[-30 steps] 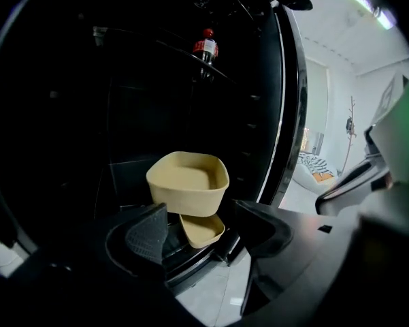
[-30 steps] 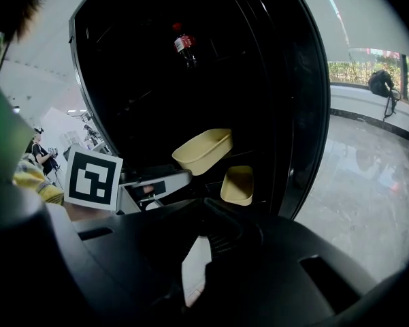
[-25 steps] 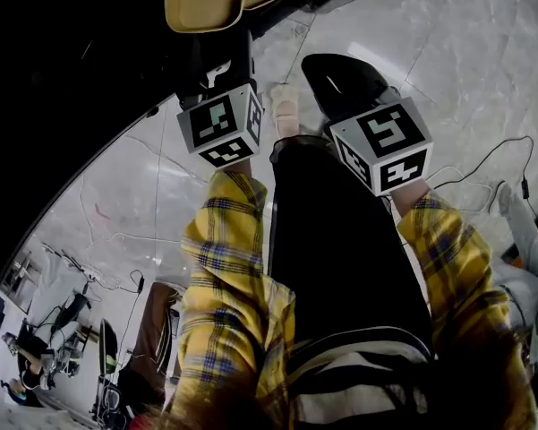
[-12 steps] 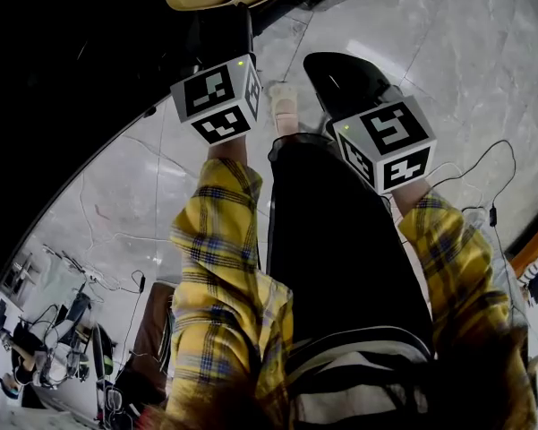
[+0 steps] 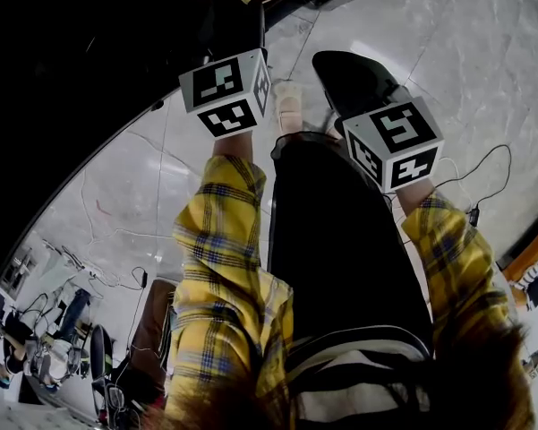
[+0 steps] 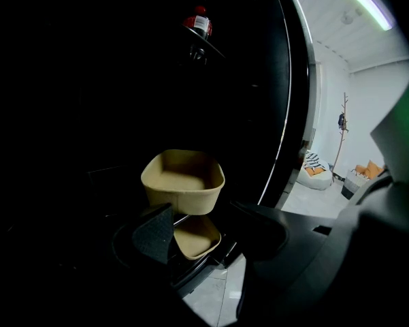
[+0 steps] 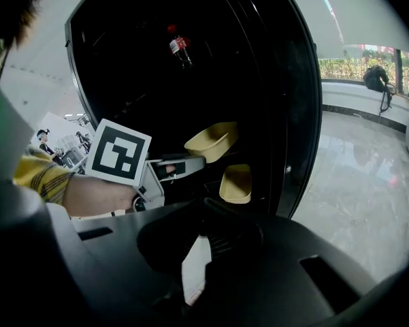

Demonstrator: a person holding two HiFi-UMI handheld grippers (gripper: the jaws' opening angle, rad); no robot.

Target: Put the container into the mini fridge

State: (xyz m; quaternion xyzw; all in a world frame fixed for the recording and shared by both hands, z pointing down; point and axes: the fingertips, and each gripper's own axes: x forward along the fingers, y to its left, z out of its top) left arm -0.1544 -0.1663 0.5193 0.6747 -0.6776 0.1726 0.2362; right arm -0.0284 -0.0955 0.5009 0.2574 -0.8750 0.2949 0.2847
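The container (image 6: 184,179) is sitting empty on a glossy shelf (image 6: 197,268) inside the mini fridge (image 6: 286,80), mid-frame, long side lying crosswise, just ahead of the left tool (image 6: 203,211). That tool's jaws are standing apart after just closing partway, with nothing pressed between them. The right tool (image 7: 204,213) is hanging farther out, jaws together, empty. A bottle (image 6: 199,22) is standing higher up in the fridge.

sleeves (image 5: 219,240): yellow plaid, dark checks | trousers (image 5: 340,240): black | marker cubes (image 5: 226,92): white, black square patterns
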